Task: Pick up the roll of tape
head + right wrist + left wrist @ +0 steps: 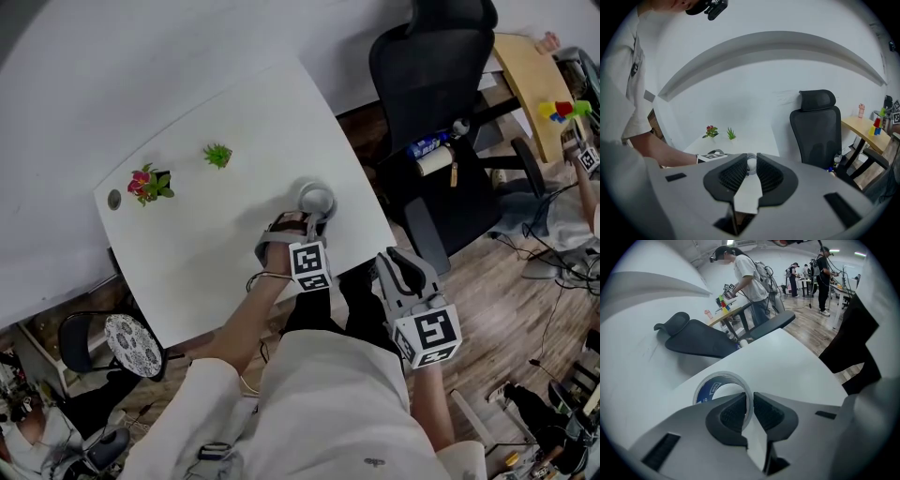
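The roll of tape (317, 199) lies flat near the front right edge of the white table (216, 234). In the left gripper view the roll of tape (719, 386) is clear with a blue-printed core. My left gripper (312, 218) points steeply down at it. The left gripper (750, 403) has one pad inside the ring and one outside, pressing on the roll's near wall. My right gripper (394, 261) hangs off the table's right edge, above the person's lap. The right gripper (749, 161) has a narrow gap between its jaws, nothing in it.
A black office chair (436, 84) stands close to the table's right corner. Two small potted plants (148, 183) (217, 155) sit at the far left of the table. A wooden desk (530, 80) with coloured blocks is further right. People (747, 273) stand in the background.
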A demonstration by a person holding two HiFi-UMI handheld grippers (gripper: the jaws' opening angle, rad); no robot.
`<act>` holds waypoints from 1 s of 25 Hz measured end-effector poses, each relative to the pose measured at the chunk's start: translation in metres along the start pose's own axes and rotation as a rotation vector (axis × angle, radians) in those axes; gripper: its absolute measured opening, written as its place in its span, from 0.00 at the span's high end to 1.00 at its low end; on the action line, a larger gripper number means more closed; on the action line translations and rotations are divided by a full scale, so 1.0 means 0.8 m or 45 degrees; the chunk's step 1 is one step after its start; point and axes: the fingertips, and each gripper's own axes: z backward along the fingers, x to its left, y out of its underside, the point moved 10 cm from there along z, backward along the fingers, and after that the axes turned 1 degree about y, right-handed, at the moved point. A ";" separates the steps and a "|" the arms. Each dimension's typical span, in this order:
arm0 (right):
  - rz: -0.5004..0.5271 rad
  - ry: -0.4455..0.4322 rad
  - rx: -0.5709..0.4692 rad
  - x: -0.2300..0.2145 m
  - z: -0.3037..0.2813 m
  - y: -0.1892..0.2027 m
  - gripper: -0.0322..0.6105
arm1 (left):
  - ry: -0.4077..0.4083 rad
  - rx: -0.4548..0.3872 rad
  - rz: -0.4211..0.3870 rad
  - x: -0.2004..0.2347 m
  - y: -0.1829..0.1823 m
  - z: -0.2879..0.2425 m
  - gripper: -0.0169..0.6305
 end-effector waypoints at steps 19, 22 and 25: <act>0.071 -0.100 -0.107 0.010 0.020 -0.014 0.85 | -0.103 0.039 0.087 -0.015 -0.001 0.059 0.89; 0.083 -0.147 -0.116 0.008 0.032 -0.008 0.86 | -0.125 0.067 0.127 -0.026 -0.007 0.075 0.89; 0.086 -0.190 -0.125 0.004 0.045 0.000 0.86 | -0.167 0.093 0.158 -0.038 -0.015 0.092 0.89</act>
